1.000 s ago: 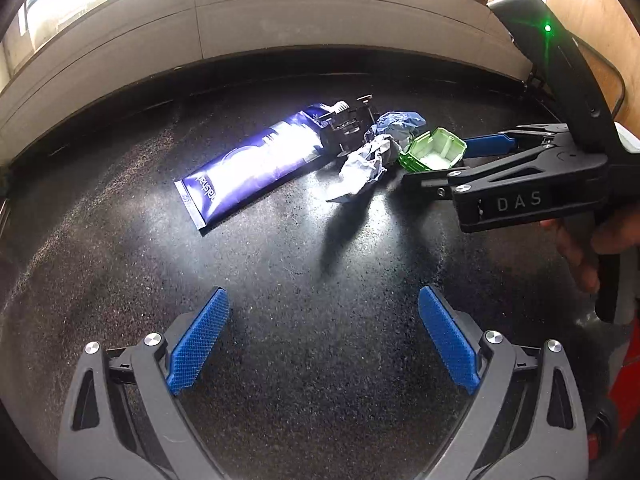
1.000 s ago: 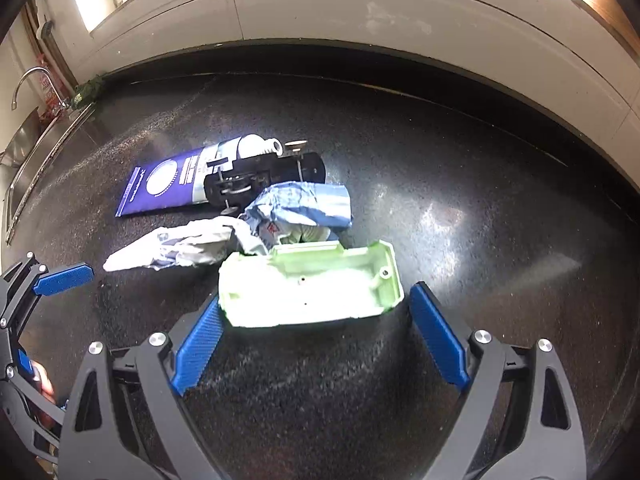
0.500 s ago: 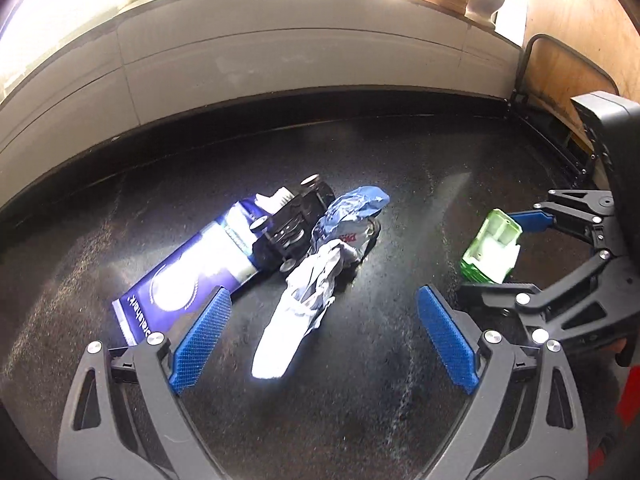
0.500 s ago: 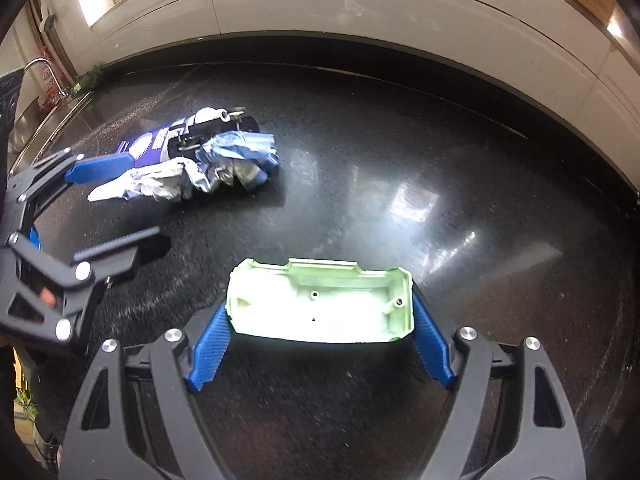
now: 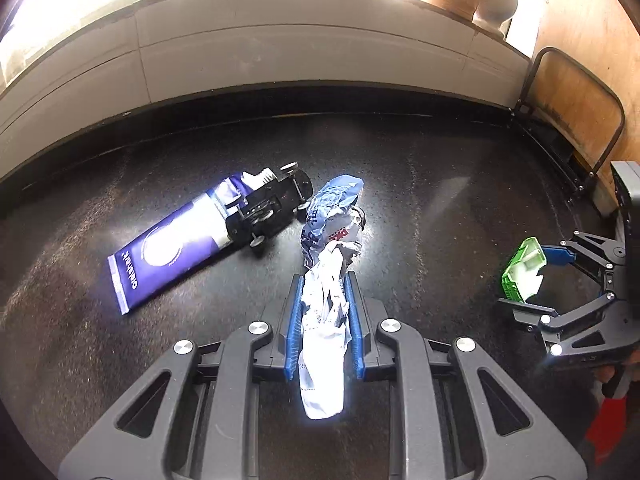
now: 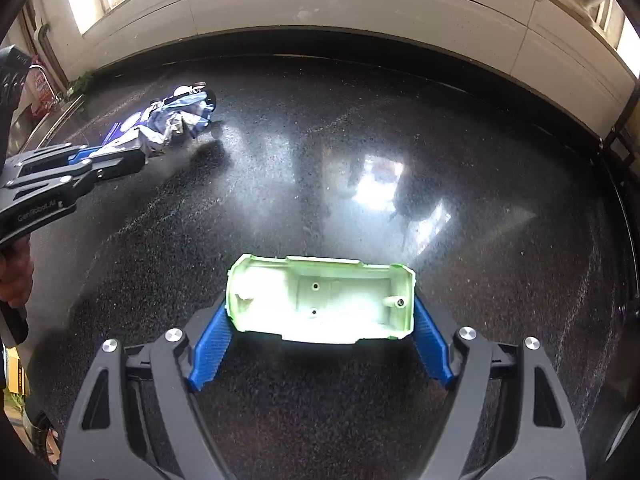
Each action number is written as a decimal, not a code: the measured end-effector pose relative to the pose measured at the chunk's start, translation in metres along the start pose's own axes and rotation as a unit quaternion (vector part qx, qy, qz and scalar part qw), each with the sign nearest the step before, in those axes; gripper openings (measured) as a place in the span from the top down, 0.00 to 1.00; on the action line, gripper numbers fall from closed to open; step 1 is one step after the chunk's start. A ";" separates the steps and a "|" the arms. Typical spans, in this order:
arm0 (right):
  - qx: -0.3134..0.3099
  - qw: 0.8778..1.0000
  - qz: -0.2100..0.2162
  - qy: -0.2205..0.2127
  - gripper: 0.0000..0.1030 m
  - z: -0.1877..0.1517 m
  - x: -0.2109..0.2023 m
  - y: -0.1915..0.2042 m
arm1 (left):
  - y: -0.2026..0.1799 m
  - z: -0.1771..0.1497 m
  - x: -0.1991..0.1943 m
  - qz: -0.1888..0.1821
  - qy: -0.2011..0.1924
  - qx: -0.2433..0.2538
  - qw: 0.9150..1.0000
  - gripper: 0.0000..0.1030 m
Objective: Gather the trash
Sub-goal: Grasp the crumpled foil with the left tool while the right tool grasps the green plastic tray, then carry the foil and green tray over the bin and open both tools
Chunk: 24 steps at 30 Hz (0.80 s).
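Black speckled stone countertop under everything, and the left gripper is low over it, pointing toward the back wall, its blue pads pinched on both sides of a crumpled white wrapper. The wrapper runs lengthwise between the fingers, its near end poking out behind the pads, its far end meeting a crumpled blue wrapper. Just left of that blue wrapper lies a black toy car chassis, wheels up, resting over the cap end of a dark blue toothpaste tube that stretches away to the left.

Well to the right of the blue wrapper, the right gripper is held level, its pads pressed against the two ends of a pale green plastic shell, hollow side facing the camera. From the left camera the shell looks raised off the stone, though that's hard to confirm. The right camera catches the left gripper at the far left, nose at the trash pile.
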State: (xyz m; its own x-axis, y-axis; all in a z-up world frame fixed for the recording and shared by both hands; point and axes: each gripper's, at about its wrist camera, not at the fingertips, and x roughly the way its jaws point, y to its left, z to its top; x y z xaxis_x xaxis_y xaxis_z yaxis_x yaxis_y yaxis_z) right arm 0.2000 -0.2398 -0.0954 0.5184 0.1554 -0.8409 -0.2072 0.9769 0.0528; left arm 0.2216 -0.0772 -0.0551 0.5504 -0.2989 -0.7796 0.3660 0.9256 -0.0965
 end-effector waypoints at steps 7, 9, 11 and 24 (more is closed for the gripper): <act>-0.012 0.998 -0.027 -0.050 0.25 -0.043 -0.054 0.022 | -0.017 -0.063 -0.077 0.050 -0.018 0.004 0.999 0.81; -0.010 0.998 -0.027 -0.064 0.25 -0.059 -0.069 0.032 | -0.019 -0.087 -0.098 0.056 -0.021 0.002 0.998 0.81; -0.004 0.997 -0.024 -0.073 0.25 -0.076 -0.083 0.042 | -0.022 -0.106 -0.112 0.062 -0.017 -0.002 0.998 0.81; 0.009 0.996 -0.015 -0.089 0.25 -0.106 -0.117 0.074 | -0.011 -0.141 -0.164 0.064 -0.043 -0.005 0.997 0.81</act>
State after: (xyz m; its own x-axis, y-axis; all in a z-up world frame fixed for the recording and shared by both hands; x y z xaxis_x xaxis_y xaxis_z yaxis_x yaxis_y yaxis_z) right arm 0.0365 -0.2012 -0.0504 0.6641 0.1476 -0.7329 -0.1747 0.9838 0.0398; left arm 0.0215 -0.0057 -0.0131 0.6541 -0.1969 -0.7303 0.2812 0.9596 -0.0068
